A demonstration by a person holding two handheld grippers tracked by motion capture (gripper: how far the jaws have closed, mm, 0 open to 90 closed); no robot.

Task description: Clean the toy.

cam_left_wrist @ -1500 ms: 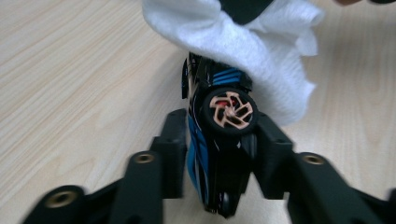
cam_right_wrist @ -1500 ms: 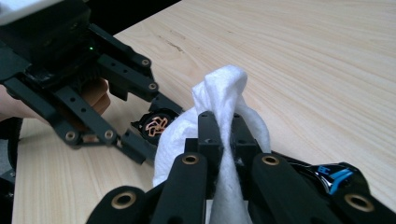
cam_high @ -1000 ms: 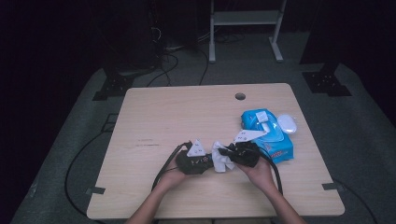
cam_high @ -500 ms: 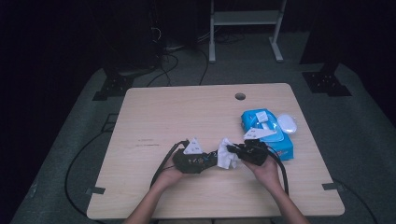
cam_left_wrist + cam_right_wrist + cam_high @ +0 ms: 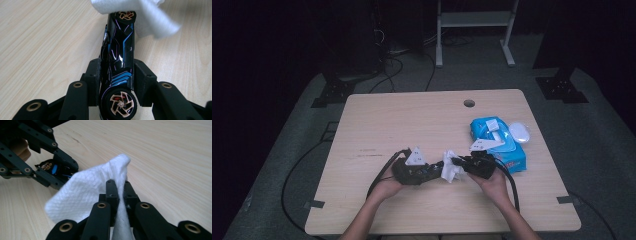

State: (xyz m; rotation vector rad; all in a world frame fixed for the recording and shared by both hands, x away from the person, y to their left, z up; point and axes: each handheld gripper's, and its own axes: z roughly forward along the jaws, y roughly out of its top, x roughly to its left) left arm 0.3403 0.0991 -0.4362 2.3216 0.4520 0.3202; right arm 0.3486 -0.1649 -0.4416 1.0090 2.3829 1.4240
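A black toy car (image 5: 119, 52) with blue lines and bronze wheels is clamped on its side between the jaws of my left gripper (image 5: 117, 75), near the table's front middle (image 5: 430, 172). My right gripper (image 5: 118, 188) is shut on a white wipe (image 5: 85, 190), which drapes over the far end of the car. In the high view the wipe (image 5: 451, 166) sits between the two grippers, with the right gripper (image 5: 462, 166) just to its right. The far wheel of the car (image 5: 126, 15) touches the wipe (image 5: 147, 13).
A blue pack of wipes (image 5: 497, 142) lies on the wooden table (image 5: 412, 120) at the right, with a white oval object (image 5: 520, 132) beside it. A round cable hole (image 5: 469, 103) is near the far edge. Black cables trail from both grippers toward the front edge.
The right gripper with the wipe has shifted slightly right, then back left against the car. The left gripper keeps holding the car in about the same place.
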